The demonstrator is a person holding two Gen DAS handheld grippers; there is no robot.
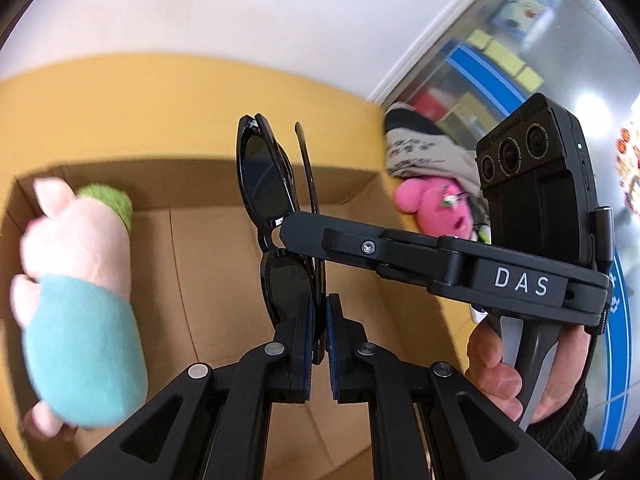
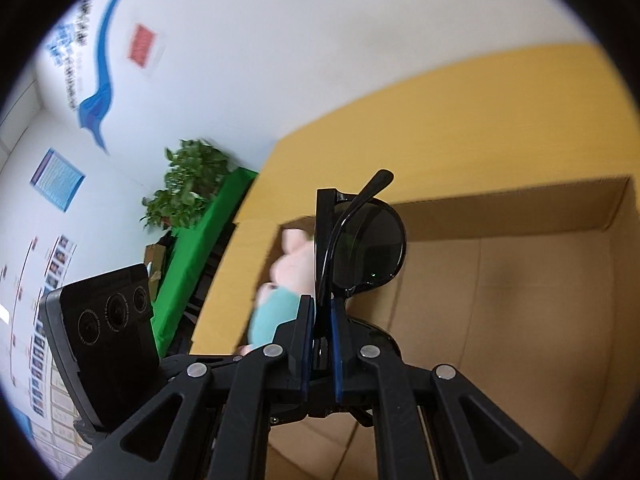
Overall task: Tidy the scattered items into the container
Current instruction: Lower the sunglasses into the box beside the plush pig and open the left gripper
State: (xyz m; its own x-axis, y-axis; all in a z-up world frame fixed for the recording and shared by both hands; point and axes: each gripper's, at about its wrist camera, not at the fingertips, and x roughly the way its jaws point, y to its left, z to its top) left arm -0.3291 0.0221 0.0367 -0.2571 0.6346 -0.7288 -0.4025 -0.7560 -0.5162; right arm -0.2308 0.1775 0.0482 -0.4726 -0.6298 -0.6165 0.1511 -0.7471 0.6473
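Observation:
Black sunglasses are held folded above an open cardboard box. My left gripper is shut on the sunglasses' lower end. My right gripper is also shut on the sunglasses; in the left wrist view its finger reaches in from the right at the glasses' bridge. A pink plush toy with teal clothes lies in the box at the left; it also shows in the right wrist view.
A yellow table carries the box. A bright pink plush and a grey patterned cloth lie beyond the box's right wall. A potted plant and a green surface stand past the table's left edge.

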